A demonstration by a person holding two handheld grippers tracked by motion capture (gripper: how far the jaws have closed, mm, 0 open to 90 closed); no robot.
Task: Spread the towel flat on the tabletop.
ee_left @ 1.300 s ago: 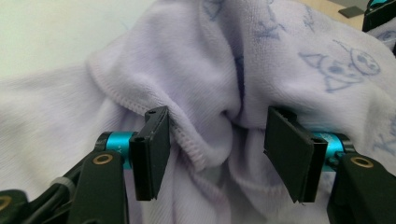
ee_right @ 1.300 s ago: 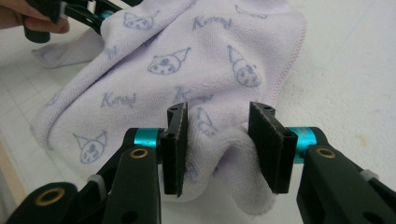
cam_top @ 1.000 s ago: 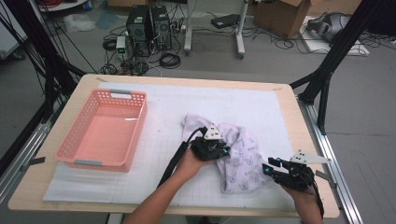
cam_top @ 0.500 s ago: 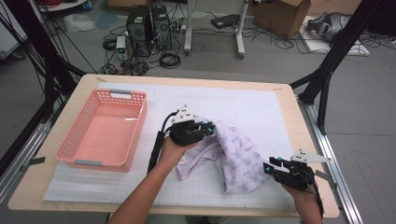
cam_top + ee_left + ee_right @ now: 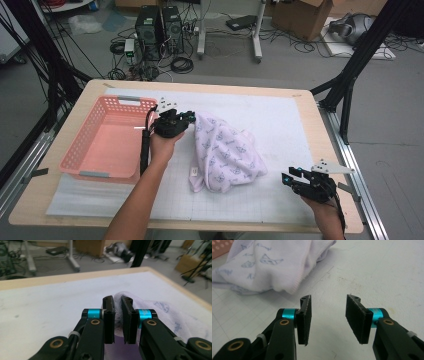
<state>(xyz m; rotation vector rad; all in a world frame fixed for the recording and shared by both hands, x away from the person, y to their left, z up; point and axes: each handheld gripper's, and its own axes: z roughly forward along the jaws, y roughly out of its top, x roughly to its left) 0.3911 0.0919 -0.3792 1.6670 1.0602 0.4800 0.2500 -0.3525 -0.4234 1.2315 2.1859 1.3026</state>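
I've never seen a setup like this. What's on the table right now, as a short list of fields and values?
Work in hand: a white patterned cloth is lifted by one edge beside a pink basket
Left tongs: shut on the cloth, close to the basket's right rim
Right tongs: open, nothing between them, near the table's right front corner, apart from the cloth
Cloth: one end raised, the rest bunched on the white mat
Basket: no cloth in it yet
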